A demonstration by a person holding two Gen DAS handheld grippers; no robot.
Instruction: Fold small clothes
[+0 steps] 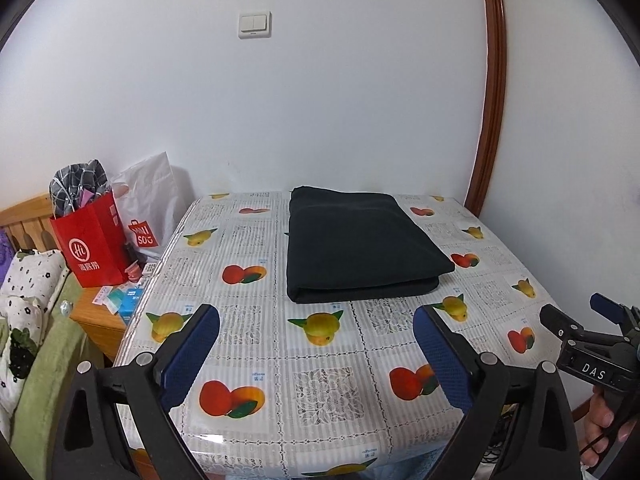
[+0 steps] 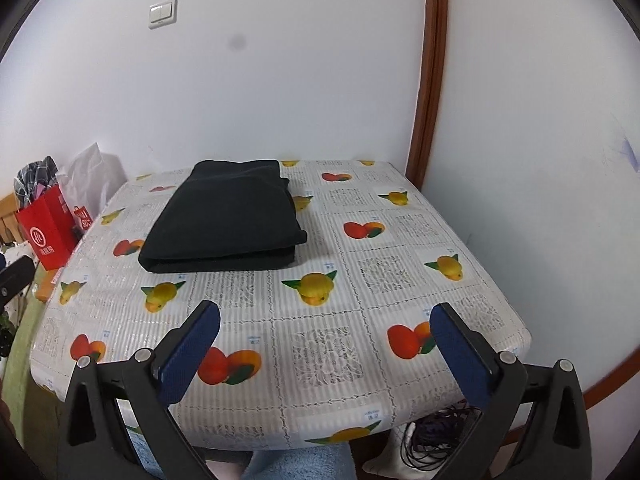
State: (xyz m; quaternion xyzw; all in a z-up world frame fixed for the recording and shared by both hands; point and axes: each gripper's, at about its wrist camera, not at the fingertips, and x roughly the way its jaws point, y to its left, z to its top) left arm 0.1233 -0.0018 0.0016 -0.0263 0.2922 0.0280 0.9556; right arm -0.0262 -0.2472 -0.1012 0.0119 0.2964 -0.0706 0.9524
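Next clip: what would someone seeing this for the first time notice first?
The folded black garment lies alone toward the far side of the table, dark against a bright fruit-print cover. The left gripper and right gripper both hover open at the near edge, holding nothing. Left of the table, a red shopping bag stands out.

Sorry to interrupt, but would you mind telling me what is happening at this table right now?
A person is folding small clothes with a hand-held gripper in each hand. A dark garment lies folded into a neat rectangle on the fruit-patterned tablecloth, towards the wall. The left hand-held gripper and the right hand-held gripper are both open, holding nothing and hanging over the near edge, short of the garment.
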